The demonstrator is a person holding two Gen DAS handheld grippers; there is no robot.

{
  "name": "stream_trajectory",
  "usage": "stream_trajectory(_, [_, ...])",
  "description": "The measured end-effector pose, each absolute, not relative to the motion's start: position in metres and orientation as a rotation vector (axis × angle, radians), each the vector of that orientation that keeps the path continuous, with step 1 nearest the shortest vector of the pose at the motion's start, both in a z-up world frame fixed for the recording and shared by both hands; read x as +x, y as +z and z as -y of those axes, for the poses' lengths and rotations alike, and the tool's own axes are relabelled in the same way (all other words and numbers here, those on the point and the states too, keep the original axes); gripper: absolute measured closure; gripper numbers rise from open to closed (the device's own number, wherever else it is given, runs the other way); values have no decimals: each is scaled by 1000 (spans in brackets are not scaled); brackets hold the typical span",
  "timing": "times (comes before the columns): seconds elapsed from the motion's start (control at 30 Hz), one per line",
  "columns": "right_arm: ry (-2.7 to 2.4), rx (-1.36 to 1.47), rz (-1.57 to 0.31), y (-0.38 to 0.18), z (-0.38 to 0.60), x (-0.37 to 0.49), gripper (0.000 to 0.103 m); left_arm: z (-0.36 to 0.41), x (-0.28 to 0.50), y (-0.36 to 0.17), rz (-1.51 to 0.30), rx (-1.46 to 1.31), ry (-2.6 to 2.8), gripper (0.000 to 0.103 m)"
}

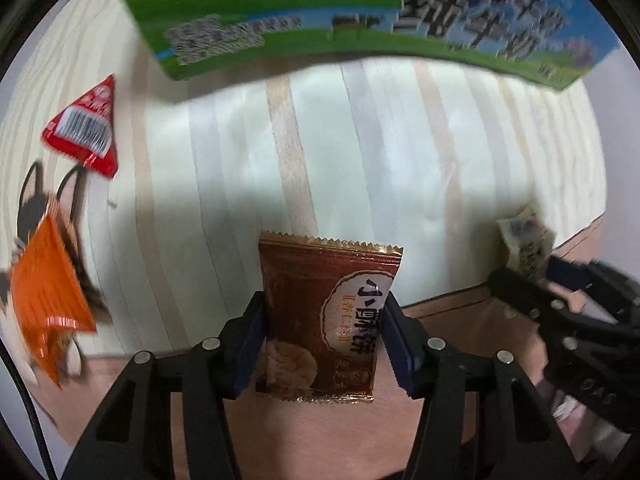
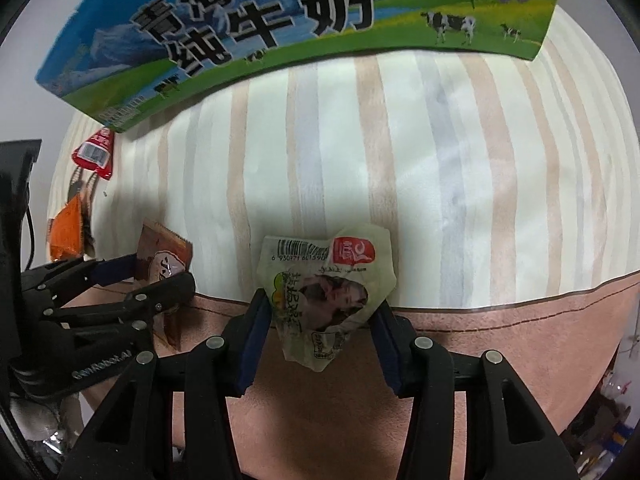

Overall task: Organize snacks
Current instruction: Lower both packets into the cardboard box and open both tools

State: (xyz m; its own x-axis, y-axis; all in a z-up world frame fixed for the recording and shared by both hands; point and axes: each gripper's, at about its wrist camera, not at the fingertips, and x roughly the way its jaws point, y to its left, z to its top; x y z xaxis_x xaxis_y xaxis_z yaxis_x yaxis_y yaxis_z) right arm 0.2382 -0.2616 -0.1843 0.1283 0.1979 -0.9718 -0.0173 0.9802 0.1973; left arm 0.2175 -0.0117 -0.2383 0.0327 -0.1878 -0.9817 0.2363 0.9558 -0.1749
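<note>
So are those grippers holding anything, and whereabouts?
Left gripper: brown biscuit packet, pinched across its sides. Right gripper: pale crumpled snack packet, pinched at its side edges.

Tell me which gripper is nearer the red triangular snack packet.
Left. The left gripper, clamping the brown packet, sits closer to the red triangular packet; the right gripper, holding the pale packet, is farther along the table edge.

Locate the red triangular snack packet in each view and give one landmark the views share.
Left wrist view: red triangular packet lies at the left edge, on the striped cloth.
Right wrist view: it lies small at upper left, below the carton's corner.
Shared landmark: milk carton along the top.
</note>
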Motion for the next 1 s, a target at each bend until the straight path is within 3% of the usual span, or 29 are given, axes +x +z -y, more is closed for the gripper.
stream_trajectory(0.17, [189,160,-1373,-151,268,234,52,15,214,-177,-1441,-55,-331,51])
stream_trajectory(0.33, [253,205,-1265,-85,280,239,52,21,220,-90,-1303,-162,-375,51])
stream_trajectory(0.6, [308,217,-1074,16,300,295,52,32,299,4,-1147,-189,-429,50])
stream_trajectory(0.77, [275,162,-1077,21,306,359,52,54,363,-11,-1185,-133,-384,50])
stream_trajectory(1.0, [238,162,-1246,-31,316,420,52,52,414,-83,-1362,-163,-298,50])
